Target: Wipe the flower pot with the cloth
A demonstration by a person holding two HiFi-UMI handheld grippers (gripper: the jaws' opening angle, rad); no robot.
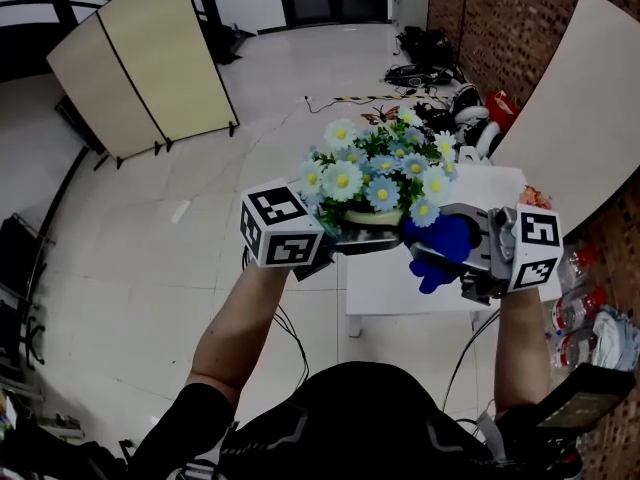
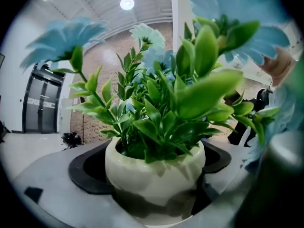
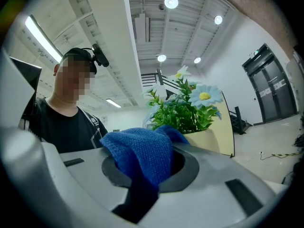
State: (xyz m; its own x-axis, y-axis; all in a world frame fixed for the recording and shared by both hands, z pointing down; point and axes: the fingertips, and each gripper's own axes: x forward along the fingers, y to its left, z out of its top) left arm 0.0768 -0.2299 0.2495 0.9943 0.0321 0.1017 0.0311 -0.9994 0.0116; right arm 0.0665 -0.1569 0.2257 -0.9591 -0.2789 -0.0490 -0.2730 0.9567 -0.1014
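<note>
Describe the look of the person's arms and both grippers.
The left gripper and right gripper have pale grey bodies with black pads inside the jaws. Each carries a white cube, left and right, printed with black square markers. A thin dark cable hangs below each. The person wears a black short-sleeved top; the forearms are bare.

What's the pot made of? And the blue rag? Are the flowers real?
The round cream flower pot looks like glazed ceramic, smooth and shiny, though it could be plastic. The blue cloth looks like soft knitted fabric; its tiny loops show. The blue and white daisies seem fake, probably fabric with plastic leaves: too glossy and even.
</note>
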